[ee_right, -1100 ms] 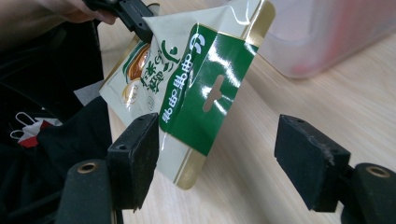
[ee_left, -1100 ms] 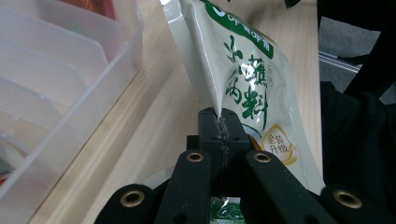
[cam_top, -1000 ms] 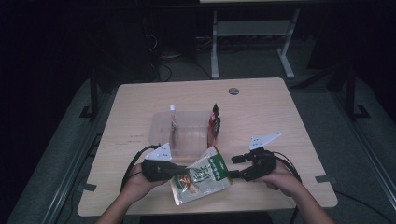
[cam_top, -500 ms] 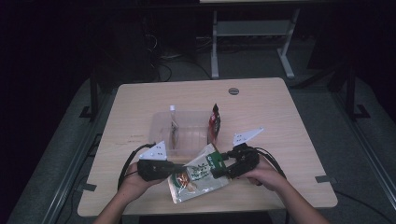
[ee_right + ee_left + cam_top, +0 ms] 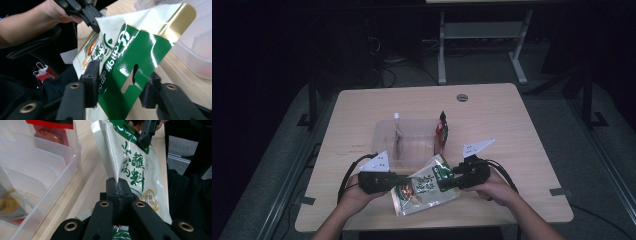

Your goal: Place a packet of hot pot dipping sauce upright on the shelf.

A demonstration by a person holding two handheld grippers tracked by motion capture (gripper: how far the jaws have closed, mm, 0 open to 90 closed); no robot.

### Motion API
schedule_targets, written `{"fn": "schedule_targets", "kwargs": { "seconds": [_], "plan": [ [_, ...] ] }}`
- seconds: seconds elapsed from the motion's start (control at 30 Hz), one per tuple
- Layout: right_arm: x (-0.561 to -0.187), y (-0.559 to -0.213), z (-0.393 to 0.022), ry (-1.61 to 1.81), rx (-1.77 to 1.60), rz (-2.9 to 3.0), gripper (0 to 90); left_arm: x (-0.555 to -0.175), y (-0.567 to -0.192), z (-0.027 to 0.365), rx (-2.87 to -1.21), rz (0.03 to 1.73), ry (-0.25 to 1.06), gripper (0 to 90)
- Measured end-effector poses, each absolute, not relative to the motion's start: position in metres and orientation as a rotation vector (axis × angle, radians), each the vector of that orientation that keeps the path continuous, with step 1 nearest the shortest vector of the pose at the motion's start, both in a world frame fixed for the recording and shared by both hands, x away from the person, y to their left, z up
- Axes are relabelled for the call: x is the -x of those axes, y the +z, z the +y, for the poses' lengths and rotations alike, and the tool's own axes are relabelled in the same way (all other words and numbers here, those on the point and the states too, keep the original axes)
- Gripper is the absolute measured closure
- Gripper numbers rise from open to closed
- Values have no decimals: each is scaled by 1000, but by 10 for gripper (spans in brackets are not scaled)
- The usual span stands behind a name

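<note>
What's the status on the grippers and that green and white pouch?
Left gripper shut on pouch edge. Right gripper closing, fingers straddling green header, not yet pinching. Clear divider tray close behind.

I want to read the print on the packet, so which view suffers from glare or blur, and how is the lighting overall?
High view: dim, dark surroundings, the packet small. Left gripper view: evenly lit, print sharp, the tray soft. Right gripper view: glare streaks on the green header, left edge in shadow.

a pale wooden table (image 5: pixel 512 115) on grey floor (image 5: pixel 562 60); white metal frame (image 5: pixel 477 35) behind, room dim.
</note>
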State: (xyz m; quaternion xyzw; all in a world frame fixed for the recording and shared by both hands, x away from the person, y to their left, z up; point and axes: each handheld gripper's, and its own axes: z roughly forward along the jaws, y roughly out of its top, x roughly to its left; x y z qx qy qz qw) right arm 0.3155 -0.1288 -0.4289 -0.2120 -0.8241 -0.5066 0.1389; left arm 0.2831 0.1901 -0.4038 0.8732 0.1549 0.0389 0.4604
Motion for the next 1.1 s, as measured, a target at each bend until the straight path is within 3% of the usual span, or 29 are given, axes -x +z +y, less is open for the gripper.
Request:
{"fn": "schedule_targets", "kwargs": {
  "seconds": [0.5,0.83,1.1],
  "plan": [
    [-315,-428,-131,-1472,547,-2386,868,-284,-409,188,-2159,357,120,897],
    [-310,-424,-128,-1482,466,-2416,895,-287,-416,186,-2188,369,103,870],
    [-307,-419,-128,-1517,448,-2407,899,-290,-414,190,-2143,427,69,742]
  ]
}}
